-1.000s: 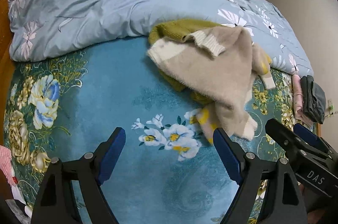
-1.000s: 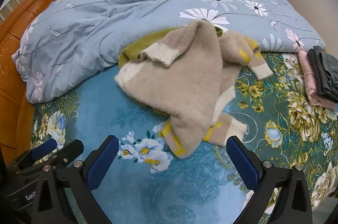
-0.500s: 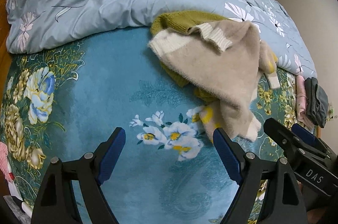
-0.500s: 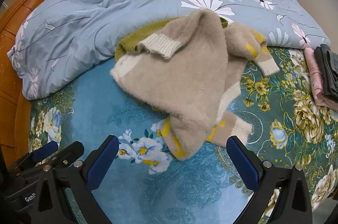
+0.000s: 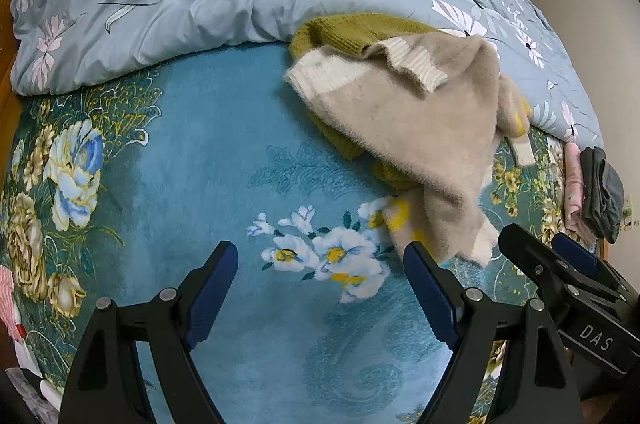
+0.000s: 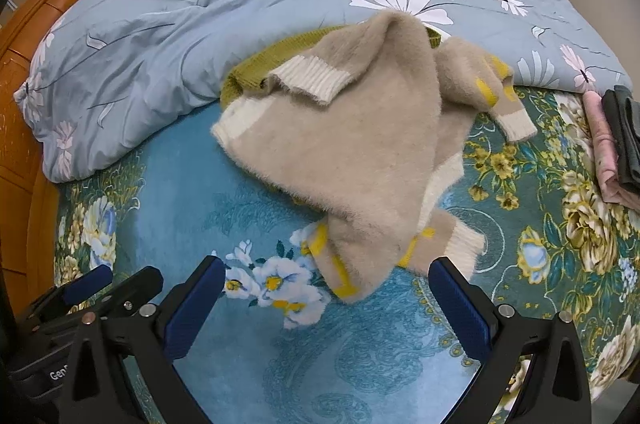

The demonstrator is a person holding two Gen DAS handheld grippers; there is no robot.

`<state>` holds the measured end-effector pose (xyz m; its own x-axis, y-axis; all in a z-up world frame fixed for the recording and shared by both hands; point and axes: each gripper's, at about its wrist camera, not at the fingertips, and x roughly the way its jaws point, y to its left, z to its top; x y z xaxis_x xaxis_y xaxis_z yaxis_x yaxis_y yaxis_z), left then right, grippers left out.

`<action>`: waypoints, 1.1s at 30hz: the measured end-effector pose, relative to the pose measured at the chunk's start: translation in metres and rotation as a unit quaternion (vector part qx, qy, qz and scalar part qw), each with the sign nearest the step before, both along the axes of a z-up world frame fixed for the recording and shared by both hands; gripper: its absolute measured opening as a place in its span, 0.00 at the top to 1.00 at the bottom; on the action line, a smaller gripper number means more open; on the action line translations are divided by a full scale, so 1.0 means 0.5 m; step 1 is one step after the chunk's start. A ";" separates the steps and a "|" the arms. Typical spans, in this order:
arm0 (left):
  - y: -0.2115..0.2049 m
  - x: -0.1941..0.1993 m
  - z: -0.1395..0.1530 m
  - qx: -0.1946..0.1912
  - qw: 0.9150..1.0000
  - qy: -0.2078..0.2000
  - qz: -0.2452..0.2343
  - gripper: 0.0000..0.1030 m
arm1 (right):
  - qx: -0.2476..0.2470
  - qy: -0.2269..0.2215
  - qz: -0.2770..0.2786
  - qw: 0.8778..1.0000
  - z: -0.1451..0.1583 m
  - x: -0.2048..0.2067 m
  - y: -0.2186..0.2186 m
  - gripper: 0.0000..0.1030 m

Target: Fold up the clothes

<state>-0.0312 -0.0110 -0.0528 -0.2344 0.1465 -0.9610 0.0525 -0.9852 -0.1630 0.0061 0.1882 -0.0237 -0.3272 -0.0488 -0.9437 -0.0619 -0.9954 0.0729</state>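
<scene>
A crumpled fuzzy beige sweater (image 5: 424, 127) with white cuffs and yellow stripes lies on the blue floral bedspread (image 5: 208, 159); it also shows in the right wrist view (image 6: 360, 143). It lies partly over an olive-green knit garment (image 5: 352, 31), also in the right wrist view (image 6: 272, 63). My left gripper (image 5: 320, 272) is open and empty above the bedspread, left of the sweater's lower sleeve. My right gripper (image 6: 326, 288) is open and empty, just in front of the sweater's lower sleeve (image 6: 352, 264).
A rumpled light-blue floral duvet (image 6: 200, 7) lies behind the clothes. Folded pink and dark-grey clothes (image 6: 616, 143) are stacked at the bed's right edge. A wooden headboard (image 6: 24, 71) stands at the left. Each gripper shows in the other's view at the frame edge.
Both grippers have moved forward, closer to the sweater, which now fills more of each view. Both stay open. The clothes have not moved.
</scene>
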 end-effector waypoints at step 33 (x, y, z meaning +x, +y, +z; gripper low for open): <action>-0.046 -0.006 -0.082 -0.017 0.999 -0.031 -0.014 0.17 | -0.012 -0.056 -0.022 0.998 -0.120 -0.052 0.055 0.00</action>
<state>-0.0342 -0.0338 -0.0936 -0.1701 0.1194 -0.9782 0.0330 -0.9914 -0.1268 -0.0197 0.2159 -0.0835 -0.2225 -0.0607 -0.9730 -0.1142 -0.9896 0.0878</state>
